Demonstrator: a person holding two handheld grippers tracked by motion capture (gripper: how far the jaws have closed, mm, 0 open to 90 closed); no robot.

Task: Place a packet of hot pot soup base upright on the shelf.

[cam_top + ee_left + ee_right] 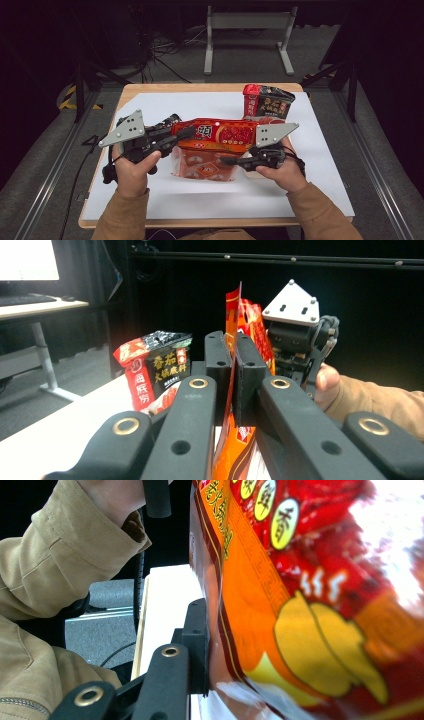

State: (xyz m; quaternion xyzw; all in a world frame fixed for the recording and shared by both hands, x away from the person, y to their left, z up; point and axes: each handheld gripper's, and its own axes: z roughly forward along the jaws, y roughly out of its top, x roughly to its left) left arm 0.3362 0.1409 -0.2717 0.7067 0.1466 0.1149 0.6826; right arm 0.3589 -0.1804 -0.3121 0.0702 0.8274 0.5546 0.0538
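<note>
Above the table (320, 195), the left gripper (186, 133) and right gripper (227, 161) each clamp the sideways-stretched red packet (220, 134).

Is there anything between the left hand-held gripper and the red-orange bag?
Nothing visible does. The left hand-held gripper is already shut on the red-orange bag, its pads pressing the bag's edge from both sides.

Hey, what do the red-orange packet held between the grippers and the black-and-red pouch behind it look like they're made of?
Red-orange packet: likely thin glossy plastic film; it shows bright glare and creases where the left gripper pinches it. Black-and-red pouch: probably similar printed film, crinkled along its top edge, standing upright by itself.
</note>
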